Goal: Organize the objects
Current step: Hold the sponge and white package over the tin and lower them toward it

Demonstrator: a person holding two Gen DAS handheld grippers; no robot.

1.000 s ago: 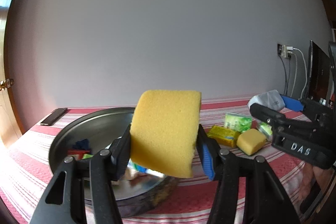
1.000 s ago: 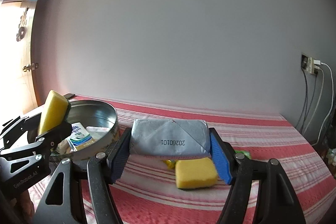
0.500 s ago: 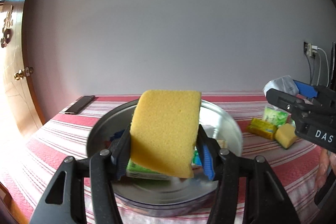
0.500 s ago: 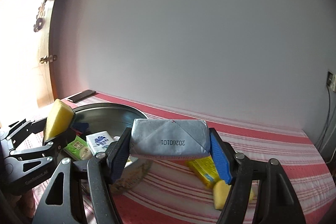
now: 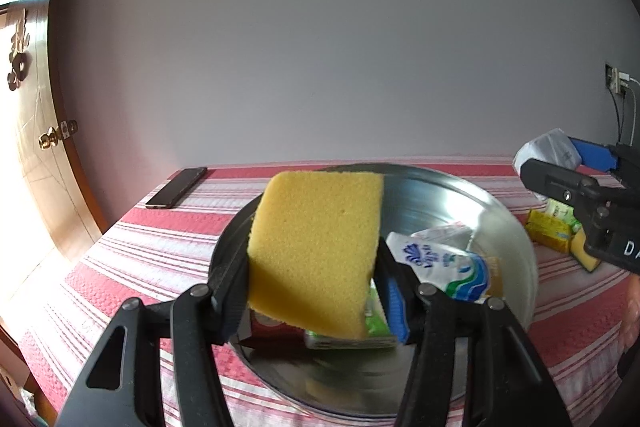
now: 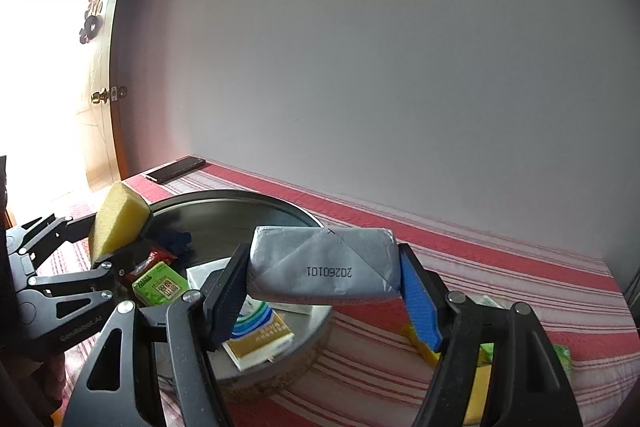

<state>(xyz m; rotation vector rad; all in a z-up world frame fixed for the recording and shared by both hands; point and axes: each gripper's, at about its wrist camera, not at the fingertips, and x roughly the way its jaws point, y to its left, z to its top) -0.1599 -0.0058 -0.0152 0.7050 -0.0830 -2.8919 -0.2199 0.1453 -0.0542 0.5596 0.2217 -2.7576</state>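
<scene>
The red-and-white striped cloth (image 5: pixel 152 259) carries the round metal tray (image 5: pixel 508 227), my landmark. Above the tray's near left rim, my left gripper (image 5: pixel 314 287) pinches a yellow sponge (image 5: pixel 316 251). Over its right edge, my right gripper (image 6: pixel 324 291) clamps a grey wrapped packet (image 6: pixel 324 267). Inside the tray lie small packets, including a green one (image 6: pixel 160 285). A phone (image 5: pixel 177 187) lies beyond the tray's far left.

The sponge (image 5: pixel 316 255) hides most of the green pack (image 5: pixel 372 323) and red pack (image 5: pixel 268 325) in the pan (image 5: pixel 500 211); pack labels are too blurred to read
</scene>
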